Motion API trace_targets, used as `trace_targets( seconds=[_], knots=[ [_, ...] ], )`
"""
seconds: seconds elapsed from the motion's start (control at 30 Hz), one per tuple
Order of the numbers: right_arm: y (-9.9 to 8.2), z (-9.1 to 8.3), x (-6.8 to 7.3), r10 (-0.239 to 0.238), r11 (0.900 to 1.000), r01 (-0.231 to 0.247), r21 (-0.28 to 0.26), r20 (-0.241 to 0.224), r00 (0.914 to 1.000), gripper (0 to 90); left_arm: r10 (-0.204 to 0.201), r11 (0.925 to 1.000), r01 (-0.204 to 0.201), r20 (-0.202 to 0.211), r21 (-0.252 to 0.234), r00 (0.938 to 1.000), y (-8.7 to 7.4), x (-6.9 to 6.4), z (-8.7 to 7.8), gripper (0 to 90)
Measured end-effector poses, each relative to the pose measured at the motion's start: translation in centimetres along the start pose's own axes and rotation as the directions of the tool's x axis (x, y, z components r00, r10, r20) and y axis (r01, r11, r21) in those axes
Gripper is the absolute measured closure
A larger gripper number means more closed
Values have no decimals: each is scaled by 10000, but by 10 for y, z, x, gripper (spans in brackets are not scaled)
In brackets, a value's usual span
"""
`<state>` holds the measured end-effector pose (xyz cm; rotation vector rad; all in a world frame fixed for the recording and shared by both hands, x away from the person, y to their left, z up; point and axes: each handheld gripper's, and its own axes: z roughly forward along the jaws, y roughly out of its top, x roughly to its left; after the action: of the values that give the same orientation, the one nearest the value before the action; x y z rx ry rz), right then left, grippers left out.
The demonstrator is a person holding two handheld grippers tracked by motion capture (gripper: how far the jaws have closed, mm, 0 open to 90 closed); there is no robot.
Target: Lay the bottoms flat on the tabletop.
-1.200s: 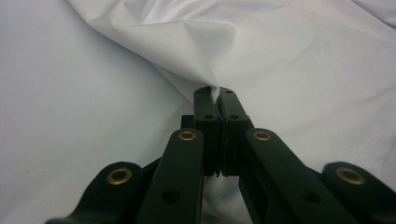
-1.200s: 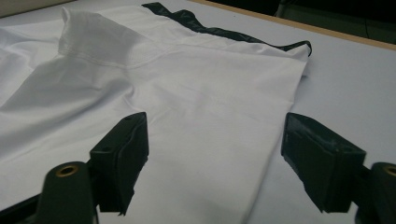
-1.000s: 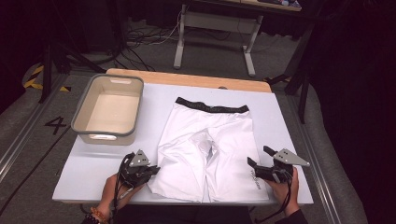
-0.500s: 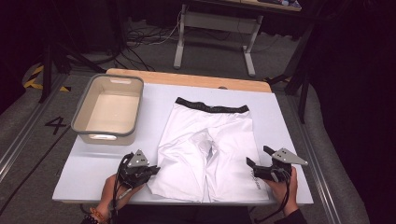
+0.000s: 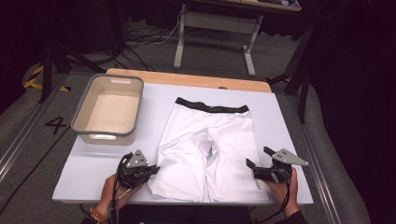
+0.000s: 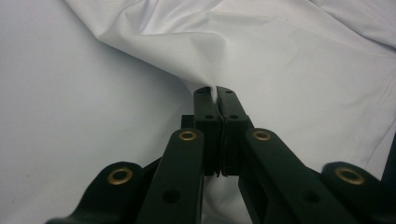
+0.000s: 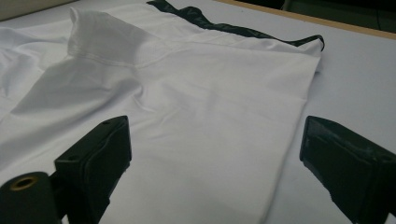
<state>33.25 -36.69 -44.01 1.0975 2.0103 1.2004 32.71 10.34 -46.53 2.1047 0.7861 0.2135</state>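
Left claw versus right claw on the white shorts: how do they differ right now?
The left claw is shut, pinching a fold of the white shorts at their left leg edge; the right claw stands wide open, its jaws having just been opening, and grips nothing. In the left gripper view the cloth puckers up between the jaws; in the right gripper view the shorts lie flat beneath them. Both sit near the shorts' leg hems on the table.

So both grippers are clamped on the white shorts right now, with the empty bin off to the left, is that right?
Not quite. Only the left gripper is clamped on the white shorts. The right gripper view shows the right gripper with jaws wide apart, gripping nothing. The bin is empty, at left.
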Motion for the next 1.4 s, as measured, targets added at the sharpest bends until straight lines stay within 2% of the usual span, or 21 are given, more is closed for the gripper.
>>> trace_targets(
  seconds=[0.27, 0.33, 0.37, 0.4, 0.57, 0.63, 0.7, 0.73, 0.8, 0.87, 0.93, 1.0, 1.03, 1.1, 1.17, 1.2, 1.23, 1.27, 1.3, 1.33, 1.4],
  knots=[
    [9, -3, 3, -109, 9999, 109, -13, -30, 9999, 97, -70, 9998, 74, 176, -184, 9998, 2, 2, -1, 892],
    [15, -8, 5, -122, 9997, 118, -218, -152, 9998, 140, 21, 9999, -19, 162, -114, 9999, 2, 2, 0, 892],
    [21, -11, 8, -180, 9992, 166, -357, -397, 9990, 196, 0, 9999, 2, 206, -127, 9998, 2, 2, 0, 892],
    [27, -13, 11, -242, 9986, 217, -484, -514, 9984, 174, 11, 9999, -9, 219, -114, 9998, 2, 3, 0, 892],
    [60, -10, 27, -271, 9955, 173, -927, -1048, 9941, 195, 61, 9998, -57, 183, -200, 9998, 2, 2, 0, 892],
    [79, -3, 38, -281, 9932, 126, -1157, -1333, 9907, 212, -1, 9997, 7, 229, -252, 9997, 1, 2, -1, 892],
    [99, 7, 53, -488, 9923, 299, -1205, -1574, 9863, 226, 3, 9997, 3, 230, -253, 9997, 1, 2, -1, 892],
    [109, 13, 60, -510, 9922, 290, -1212, -1826, 9819, 243, 33, 9996, -28, 192, -280, 9998, 2, 1, -2, 892],
    [128, 29, 78, -528, 9924, 236, -1210, -2440, 9683, 252, 16, 9994, -9, 204, -344, 9998, 2, 0, -2, 892],
    [142, 48, 94, -767, 9931, 488, -1069, -2755, 9582, 250, -10, 9993, 18, 224, -382, 9997, 2, 0, -2, 892],
    [156, 69, 110, -805, 9950, 600, -795, -2872, 9545, 250, 4, 9990, 7, 256, -436, 9997, 3, -1, -3, 892],
    [166, 90, 126, -834, 9963, 729, -456, -3108, 9468, 239, -7, 9988, 20, 256, -497, 9997, 3, -1, -3, 892],
    [171, 107, 139, -1038, 9944, 1054, -116, -3094, 9452, 239, -11, 9987, 24, 267, -505, 9996, 3, -1, -3, 891],
    [174, 131, 152, -1104, 9917, 1247, 309, -2919, 9500, 245, -26, 9984, 43, 298, -559, 9996, 3, -1, -4, 891],
    [173, 166, 163, -1029, 9840, 1362, 1146, -2582, 9606, 237, 21, 9981, -4, 263, -621, 9997, 2, -1, -5, 891],
    [171, 183, 166, -766, 9796, 1191, 1621, -2469, 9660, 239, 2, 9980, 17, 307, -631, 9995, 2, -1, -5, 891],
    [169, 193, 167, -700, 9753, 1170, 1873, -2403, 9682, 240, -28, 9979, 52, 373, -638, 9993, 2, -1, -5, 891],
    [166, 207, 169, -762, 9663, 1237, 2258, -2081, 9751, 256, -8, 9978, 32, 370, -661, 9993, 2, -1, -5, 890],
    [163, 215, 171, -641, 9617, 1143, 2490, -2010, 9775, 279, 6, 9978, 18, 370, -656, 9993, 2, -1, -4, 890],
    [161, 224, 172, -609, 9526, 1159, 2813, -1968, 9785, 278, 61, 9979, -38, 361, -643, 9993, 2, -1, -4, 890],
    [155, 240, 173, -831, 9364, 1314, 3254, -1581, 9839, 315, 135, 9980, -115, 309, -629, 9994, 2, -1, -4, 889]
  ],
)
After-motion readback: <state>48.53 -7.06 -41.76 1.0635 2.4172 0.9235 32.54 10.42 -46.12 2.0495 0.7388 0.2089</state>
